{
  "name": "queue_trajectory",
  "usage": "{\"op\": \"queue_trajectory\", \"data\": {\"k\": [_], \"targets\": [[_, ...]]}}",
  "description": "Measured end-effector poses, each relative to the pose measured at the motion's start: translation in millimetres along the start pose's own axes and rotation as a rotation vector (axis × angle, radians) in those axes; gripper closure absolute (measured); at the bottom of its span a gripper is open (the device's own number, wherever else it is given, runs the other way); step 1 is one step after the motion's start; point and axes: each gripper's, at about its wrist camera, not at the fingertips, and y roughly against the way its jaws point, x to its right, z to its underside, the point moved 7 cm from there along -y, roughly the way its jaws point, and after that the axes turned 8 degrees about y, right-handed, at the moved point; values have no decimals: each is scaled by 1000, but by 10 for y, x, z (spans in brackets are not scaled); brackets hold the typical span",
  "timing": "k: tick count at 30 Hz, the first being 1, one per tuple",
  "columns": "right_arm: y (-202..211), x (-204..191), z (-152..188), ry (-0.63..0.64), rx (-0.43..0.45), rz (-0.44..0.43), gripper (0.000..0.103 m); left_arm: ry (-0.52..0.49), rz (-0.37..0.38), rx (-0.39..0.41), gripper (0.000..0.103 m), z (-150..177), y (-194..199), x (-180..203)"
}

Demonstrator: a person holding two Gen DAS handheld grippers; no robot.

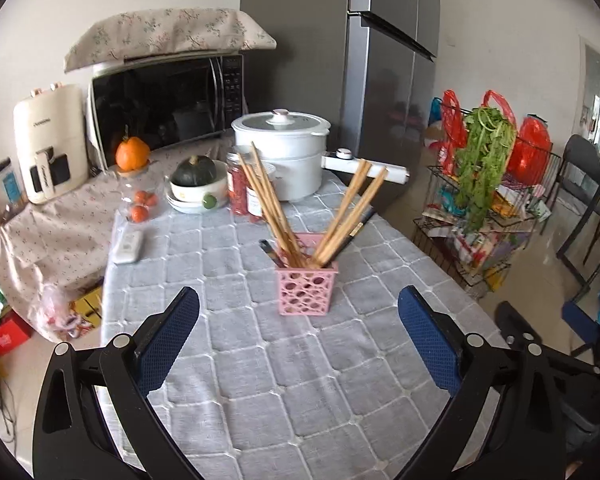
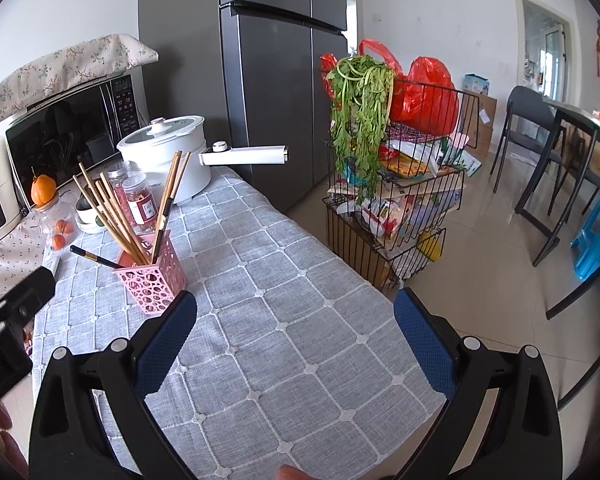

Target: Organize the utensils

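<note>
Your left tool (image 1: 298,332) hangs released over the grey quilted cloth of the desk (image 1: 260,380), both blue pads spread wide with nothing between them. Your right tool (image 2: 294,334) is in the same condition: spread wide, empty, above bare cloth near the desk's right edge.

Straight ahead of the left tool, almost on its centre line, stands the pink perforated holder (image 1: 306,290), upright on the cloth and apart from the pads. From the right tool the same holder lies ahead and off to the left, just past the left pad. The left tool therefore looks the better placed of the two (a judgement from the angles only).

The wooden chopsticks (image 1: 274,208) stand in the holder in two fans, one leaning left, one leaning right, their long axes rising steeply. One dark-handled utensil (image 2: 94,258) lies close to flat across the holder's left rim, its free end pointing left; whether it rests on the cloth cannot be told. It is the item least tidy.

Beyond stand two red-filled jars (image 2: 140,200), a white pot (image 1: 282,152), and a microwave (image 1: 164,100).
</note>
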Motion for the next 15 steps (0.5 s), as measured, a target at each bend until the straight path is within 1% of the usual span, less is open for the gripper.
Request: {"op": "queue_trajectory", "data": {"k": [2, 4, 5, 6, 7, 8, 9, 12, 15], "targets": [[-3, 15, -3, -2, -1, 3, 7, -17, -13, 20, 13, -9, 27, 5], [-10, 25, -1, -8, -4, 1, 7, -27, -9, 21, 24, -3, 21, 46], [-15, 25, 3, -9, -7, 0, 7, -31, -6, 18, 24, 13, 20, 47], [-18, 22, 6, -9, -10, -1, 7, -33, -9, 19, 23, 14, 13, 59], [-15, 25, 8, -8, -10, 1, 7, -31, -11, 20, 19, 13, 11, 61], [-11, 27, 7, -8, -8, 3, 7, -31, -11, 22, 14, 10, 22, 52], [-4, 30, 2, -10, -6, 4, 7, -35, -17, 25, 6, -9, 16, 68], [14, 55, -13, -19, 5, 9, 7, -46, -45, 28, 7, -28, 42, 77], [17, 79, -18, -27, 10, 13, 7, -41, -41, 12, 7, -16, 32, 84]]}}
